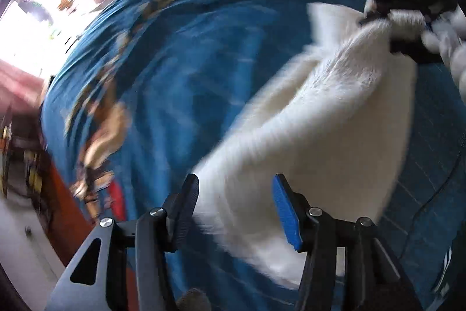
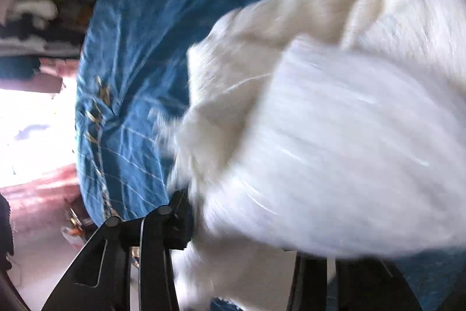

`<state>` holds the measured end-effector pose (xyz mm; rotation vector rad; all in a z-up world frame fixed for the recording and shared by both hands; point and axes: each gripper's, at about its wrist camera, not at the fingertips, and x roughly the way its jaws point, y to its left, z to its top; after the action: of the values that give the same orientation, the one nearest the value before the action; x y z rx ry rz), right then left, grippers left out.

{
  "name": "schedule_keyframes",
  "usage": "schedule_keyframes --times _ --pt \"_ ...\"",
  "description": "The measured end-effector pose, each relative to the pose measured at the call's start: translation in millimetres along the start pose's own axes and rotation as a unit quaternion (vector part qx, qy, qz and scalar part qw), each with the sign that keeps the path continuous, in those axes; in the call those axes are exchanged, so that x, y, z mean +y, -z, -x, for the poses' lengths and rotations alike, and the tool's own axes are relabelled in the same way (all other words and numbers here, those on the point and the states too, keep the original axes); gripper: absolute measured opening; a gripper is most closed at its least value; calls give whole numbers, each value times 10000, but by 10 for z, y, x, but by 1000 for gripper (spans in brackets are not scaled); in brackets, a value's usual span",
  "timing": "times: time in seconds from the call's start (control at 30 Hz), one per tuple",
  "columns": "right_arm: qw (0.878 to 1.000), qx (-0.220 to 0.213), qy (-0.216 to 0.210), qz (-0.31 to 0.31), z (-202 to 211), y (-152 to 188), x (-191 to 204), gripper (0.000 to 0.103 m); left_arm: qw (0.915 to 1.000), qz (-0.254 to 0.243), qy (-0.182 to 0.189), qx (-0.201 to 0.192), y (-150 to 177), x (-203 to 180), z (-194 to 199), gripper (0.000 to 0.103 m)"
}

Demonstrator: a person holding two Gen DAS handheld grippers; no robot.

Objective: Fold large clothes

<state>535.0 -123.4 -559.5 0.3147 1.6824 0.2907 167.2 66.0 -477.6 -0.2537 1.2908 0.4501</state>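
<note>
A white fluffy garment hangs above a blue bed cover. In the left wrist view my left gripper is open, its fingers on either side of the garment's lower edge without gripping it. My right gripper at the top right is shut on a bunched part of the garment and lifts it. In the right wrist view the garment fills the right half and hides the right fingertips; only the left finger shows. The frames are motion-blurred.
The blue bed cover has a gold pattern near its left edge. A bright window and wooden furniture lie to the left. Shelves with folded clothes stand at the left in the right wrist view.
</note>
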Motion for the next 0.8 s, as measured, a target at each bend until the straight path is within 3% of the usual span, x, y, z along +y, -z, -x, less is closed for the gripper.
schedule_keyframes --times 0.1,0.13,0.27,0.37,0.47,0.53,0.63,0.8 --pt "9985 193 -458 212 -260 -88 231 62 9978 636 -111 134 64 523 -112 51" --pt "9965 148 -758 326 -201 -69 278 70 9969 759 -128 160 82 639 -131 51" --pt "9900 -55 -1359 374 179 80 113 70 9922 1179 136 378 149 891 -253 51" --pt "9944 -448 -946 125 399 107 -253 70 9847 1445 726 648 96 864 -446 50" --pt "9946 -659 -694 -402 567 233 -871 70 9588 2092 1712 870 7 820 -672 50" --pt "9904 -597 -795 -966 566 369 -1345 70 9501 2274 1870 1032 -52 710 -859 49" --pt "9856 -493 -773 -1418 453 532 -1772 70 9471 2270 1942 1171 -110 548 -1049 46" --pt "9825 -269 -769 -1673 157 754 -2060 70 9511 2293 1888 844 -57 582 -756 18"
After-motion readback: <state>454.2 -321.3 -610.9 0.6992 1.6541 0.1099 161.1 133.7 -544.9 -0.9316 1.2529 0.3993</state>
